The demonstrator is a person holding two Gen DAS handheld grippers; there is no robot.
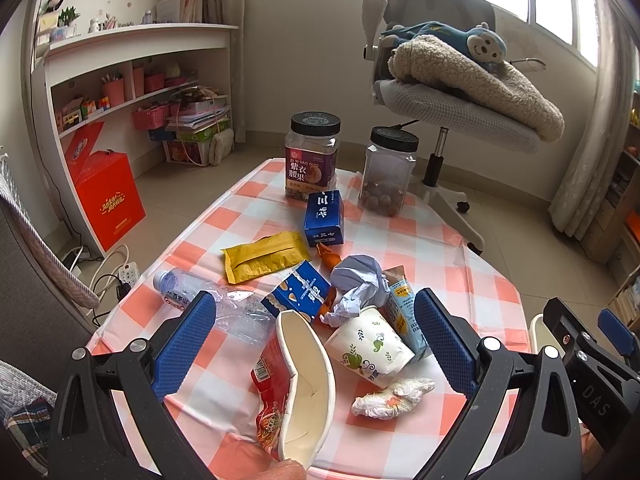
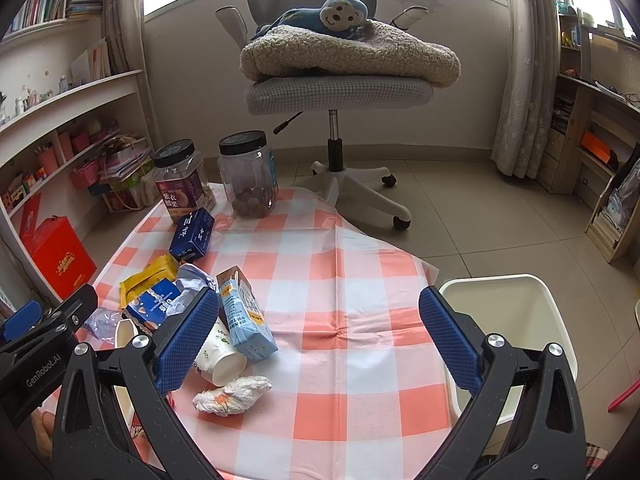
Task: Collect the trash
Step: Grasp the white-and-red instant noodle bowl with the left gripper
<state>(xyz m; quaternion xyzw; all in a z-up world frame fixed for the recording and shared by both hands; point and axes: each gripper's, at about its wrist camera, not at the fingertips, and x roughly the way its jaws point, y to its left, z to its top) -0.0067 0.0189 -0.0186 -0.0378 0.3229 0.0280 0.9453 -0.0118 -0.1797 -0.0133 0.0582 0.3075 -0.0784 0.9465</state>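
Observation:
Trash lies on the checked tablecloth (image 1: 420, 240): a crushed red noodle cup (image 1: 296, 388), a paper cup on its side (image 1: 370, 346), a crumpled tissue (image 1: 392, 398), a light blue drink carton (image 1: 406, 308), a grey paper ball (image 1: 358, 280), a blue snack wrapper (image 1: 298, 294), a yellow wrapper (image 1: 266, 256) and a clear bottle (image 1: 216, 300). My left gripper (image 1: 316, 340) is open above the noodle cup and paper cup. My right gripper (image 2: 320, 340) is open above the cloth, with the carton (image 2: 244, 316), cup (image 2: 218, 356) and tissue (image 2: 232, 394) near its left finger.
A white bin (image 2: 516, 320) stands off the table's right edge. Two black-lidded jars (image 1: 312, 156) (image 1: 388, 172) and a dark blue box (image 1: 324, 218) stand at the far end. An office chair (image 2: 340, 80) is beyond the table. Shelves (image 1: 120, 92) line the left wall.

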